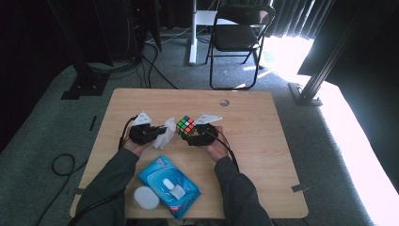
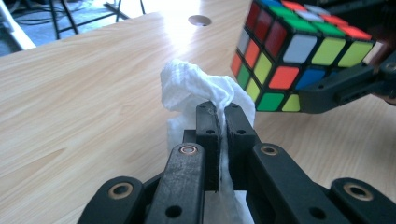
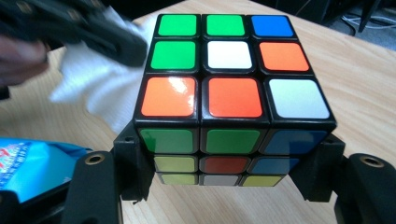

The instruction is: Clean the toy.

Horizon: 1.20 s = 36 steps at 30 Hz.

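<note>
A scrambled colour cube is held above the wooden table between the jaws of my right gripper, which is shut on its sides. My left gripper is shut on a crumpled white wipe. The wipe sits just left of the cube, close to its left face. Whether wipe and cube touch I cannot tell.
A blue pack of wet wipes lies near the table's front edge, with a white round lid beside it. A cable hole sits at the table's far side. A folding chair stands beyond the table.
</note>
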Available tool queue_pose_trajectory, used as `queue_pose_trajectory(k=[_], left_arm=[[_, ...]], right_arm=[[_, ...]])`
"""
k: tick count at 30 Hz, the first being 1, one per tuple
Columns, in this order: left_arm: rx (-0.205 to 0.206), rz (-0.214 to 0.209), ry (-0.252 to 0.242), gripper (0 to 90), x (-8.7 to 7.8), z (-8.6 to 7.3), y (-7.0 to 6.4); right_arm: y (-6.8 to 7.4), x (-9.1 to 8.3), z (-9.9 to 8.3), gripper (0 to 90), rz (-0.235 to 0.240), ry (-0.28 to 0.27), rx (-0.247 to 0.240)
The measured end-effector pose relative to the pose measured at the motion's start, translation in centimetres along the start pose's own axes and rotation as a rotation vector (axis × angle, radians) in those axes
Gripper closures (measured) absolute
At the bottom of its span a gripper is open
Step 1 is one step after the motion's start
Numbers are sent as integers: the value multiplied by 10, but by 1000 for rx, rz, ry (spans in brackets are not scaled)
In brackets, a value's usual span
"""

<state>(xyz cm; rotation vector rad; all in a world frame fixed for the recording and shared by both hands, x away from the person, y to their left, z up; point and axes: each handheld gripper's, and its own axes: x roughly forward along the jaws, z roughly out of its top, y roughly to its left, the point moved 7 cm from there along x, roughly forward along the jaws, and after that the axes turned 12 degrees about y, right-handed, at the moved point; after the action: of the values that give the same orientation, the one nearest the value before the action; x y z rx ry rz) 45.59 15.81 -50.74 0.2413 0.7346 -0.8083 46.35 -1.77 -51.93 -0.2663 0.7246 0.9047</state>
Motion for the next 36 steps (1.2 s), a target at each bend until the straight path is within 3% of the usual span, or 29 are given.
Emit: queue_pose_trajectory(k=[3,10,20,25,36], left_arm=[[-15,2,-7,870,-4,-3,2],[-4,24,20,869,0,-11,1],[-15,15,51,868,11,-23,-4],[-2,16,61,868,14,-24,-7],[-2,19,69,868,16,-25,-8]], right_arm=[[-1,6,-3,342,-28,13,7],[2,24,-10,342,-96,76,1],[-2,46,-20,342,-140,127,44],[-3,54,-22,342,-173,148,37],[-4,63,-31,341,-187,171,86]])
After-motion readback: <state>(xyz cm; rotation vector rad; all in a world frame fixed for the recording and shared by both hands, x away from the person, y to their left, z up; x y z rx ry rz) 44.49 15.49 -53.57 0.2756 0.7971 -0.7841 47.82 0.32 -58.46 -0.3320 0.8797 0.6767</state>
